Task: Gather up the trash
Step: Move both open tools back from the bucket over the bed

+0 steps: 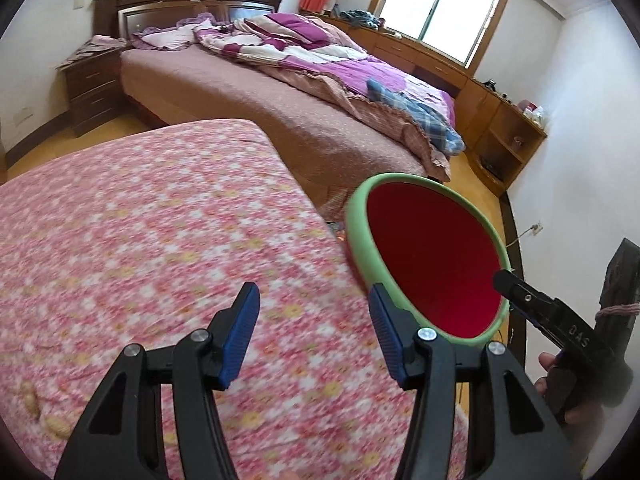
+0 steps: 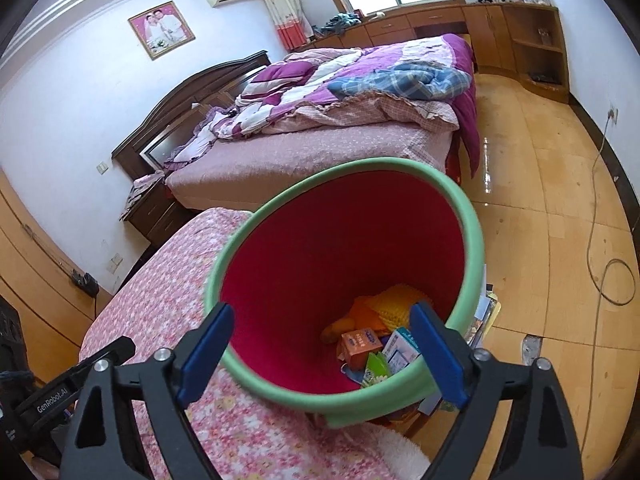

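Note:
A bin with a green rim (image 2: 384, 165) and a red inside stands against the edge of a table covered in pink floral cloth (image 2: 160, 300). At its bottom lie an orange box (image 2: 360, 344), a white and blue box (image 2: 400, 350), a green packet (image 2: 376, 368) and yellow scraps (image 2: 394, 304). My right gripper (image 2: 324, 348) hangs open over the bin's near rim, nothing between its blue pads. My left gripper (image 1: 314, 328) is open above the cloth (image 1: 140, 220), left of the bin (image 1: 354, 220), and holds nothing. The right gripper's black finger (image 1: 528, 300) shows beyond the bin.
Two pale peanut-like bits (image 1: 40, 412) lie on the cloth at lower left. A bed with a purple quilt (image 2: 360, 80) stands behind, with a dark nightstand (image 1: 92, 84) and wooden cabinets (image 2: 520, 36). A cord (image 2: 596, 208) trails across the wooden floor right of the bin.

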`<state>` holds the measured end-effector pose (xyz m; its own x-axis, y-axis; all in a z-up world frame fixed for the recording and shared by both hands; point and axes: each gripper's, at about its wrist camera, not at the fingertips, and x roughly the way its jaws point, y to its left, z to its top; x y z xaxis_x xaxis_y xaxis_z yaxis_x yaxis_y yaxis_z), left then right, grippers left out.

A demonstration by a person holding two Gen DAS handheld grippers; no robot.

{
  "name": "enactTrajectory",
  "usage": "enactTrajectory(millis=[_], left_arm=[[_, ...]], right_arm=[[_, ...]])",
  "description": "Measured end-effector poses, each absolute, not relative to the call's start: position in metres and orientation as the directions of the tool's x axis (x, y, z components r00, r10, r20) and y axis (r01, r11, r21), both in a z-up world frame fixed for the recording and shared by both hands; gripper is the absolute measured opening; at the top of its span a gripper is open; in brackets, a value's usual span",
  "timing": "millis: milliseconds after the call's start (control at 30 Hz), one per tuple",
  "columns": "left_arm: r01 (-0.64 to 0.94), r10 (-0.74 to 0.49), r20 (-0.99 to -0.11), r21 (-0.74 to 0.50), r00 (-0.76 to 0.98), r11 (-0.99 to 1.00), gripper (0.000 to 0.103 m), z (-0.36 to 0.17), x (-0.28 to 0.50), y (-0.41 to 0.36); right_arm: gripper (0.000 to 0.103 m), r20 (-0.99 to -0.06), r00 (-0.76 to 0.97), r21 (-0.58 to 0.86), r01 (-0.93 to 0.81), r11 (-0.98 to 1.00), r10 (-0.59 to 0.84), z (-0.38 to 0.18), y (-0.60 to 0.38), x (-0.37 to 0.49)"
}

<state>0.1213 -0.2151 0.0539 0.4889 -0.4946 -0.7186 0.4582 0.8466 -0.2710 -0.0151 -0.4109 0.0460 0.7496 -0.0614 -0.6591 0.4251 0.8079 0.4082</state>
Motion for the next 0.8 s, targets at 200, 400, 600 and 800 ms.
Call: enactTrajectory(millis=[200,400,600,800], left_arm=[[0.412,-0.464,-0.714,-0.265,0.525,0.872,0.057,0.065,0.109,-0.183],[0.370,-0.441,-0.701,-0.264,0.560,0.891,0.057,0.076,0.096,-0.151],[0.324,-0.416,-0.690,-0.269,0.593,0.907,0.057,0.084,0.079,-0.117],[0.270,-0.365,-0.680,-0.247,0.635,0.931,0.057,0.092,0.060,-0.084]], right_arm=[[0.091,-0.640,0.767,0.391,0.385,0.836,-0.054,0.060,-0.382,-0.020],[0.092,-0.608,0.793,0.371,0.330,0.868,-0.042,0.079,-0.349,-0.029],[0.096,-0.571,0.821,0.348,0.261,0.900,-0.017,0.098,-0.312,-0.040],[0.096,-0.544,0.839,0.326,0.176,0.929,0.031,0.112,-0.270,-0.045]])
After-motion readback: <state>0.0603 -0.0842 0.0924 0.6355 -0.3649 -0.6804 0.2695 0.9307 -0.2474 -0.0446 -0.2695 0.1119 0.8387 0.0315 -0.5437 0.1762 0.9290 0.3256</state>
